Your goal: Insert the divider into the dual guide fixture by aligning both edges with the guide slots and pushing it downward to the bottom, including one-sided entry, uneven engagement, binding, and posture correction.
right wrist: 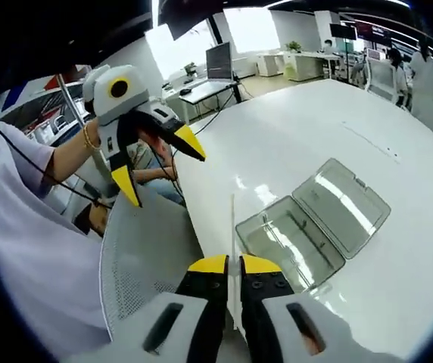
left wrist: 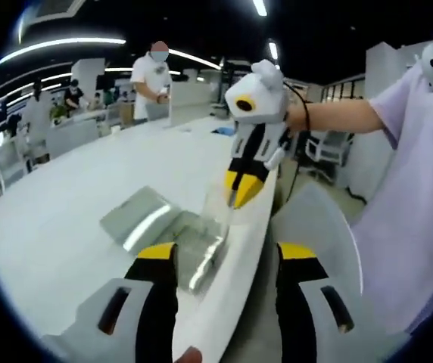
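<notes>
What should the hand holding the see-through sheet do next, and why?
Probably carry the divider sideways over the open clear box. The right gripper pinches it upright near the table edge, beside the box, not yet above any slot. The left gripper hangs open.

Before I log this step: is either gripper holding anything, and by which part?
The right gripper pinches the clear divider by its near edge; the left gripper is open, holding nothing.

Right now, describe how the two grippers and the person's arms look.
Both grippers have black jaws with yellow tips on pale grey bodies. The right gripper has a rounded white head with a yellow-ringed dark disc; so does the left gripper. A thin black cable trails from each. The person wears a short pale lilac sleeve and a bracelet.
</notes>
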`<state>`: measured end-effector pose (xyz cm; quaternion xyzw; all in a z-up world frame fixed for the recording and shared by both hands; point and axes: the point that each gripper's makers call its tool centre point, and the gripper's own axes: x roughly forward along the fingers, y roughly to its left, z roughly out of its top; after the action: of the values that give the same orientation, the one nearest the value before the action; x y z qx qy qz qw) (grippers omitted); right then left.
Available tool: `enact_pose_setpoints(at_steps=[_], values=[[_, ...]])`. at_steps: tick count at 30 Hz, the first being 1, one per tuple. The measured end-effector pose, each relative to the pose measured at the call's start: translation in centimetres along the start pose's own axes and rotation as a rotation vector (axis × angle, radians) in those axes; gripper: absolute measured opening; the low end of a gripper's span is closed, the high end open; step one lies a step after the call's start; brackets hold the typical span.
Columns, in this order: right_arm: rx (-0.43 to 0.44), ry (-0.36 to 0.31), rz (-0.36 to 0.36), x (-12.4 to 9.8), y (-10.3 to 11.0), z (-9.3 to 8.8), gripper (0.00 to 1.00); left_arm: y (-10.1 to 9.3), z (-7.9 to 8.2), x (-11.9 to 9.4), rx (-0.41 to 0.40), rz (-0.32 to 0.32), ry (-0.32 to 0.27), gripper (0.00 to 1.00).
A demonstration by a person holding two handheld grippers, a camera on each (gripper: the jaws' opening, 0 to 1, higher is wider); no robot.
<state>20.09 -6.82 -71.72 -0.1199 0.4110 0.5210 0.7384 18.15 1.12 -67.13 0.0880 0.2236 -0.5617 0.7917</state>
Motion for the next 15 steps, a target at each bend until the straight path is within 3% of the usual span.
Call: enact_pose_setpoints(at_steps=[15], values=[[0.306,0.026,-0.221,1.9,-2.6,-1.7,0.00,0.6,-2.1,-2.2,-0.003,0.021,0.017,0.54]])
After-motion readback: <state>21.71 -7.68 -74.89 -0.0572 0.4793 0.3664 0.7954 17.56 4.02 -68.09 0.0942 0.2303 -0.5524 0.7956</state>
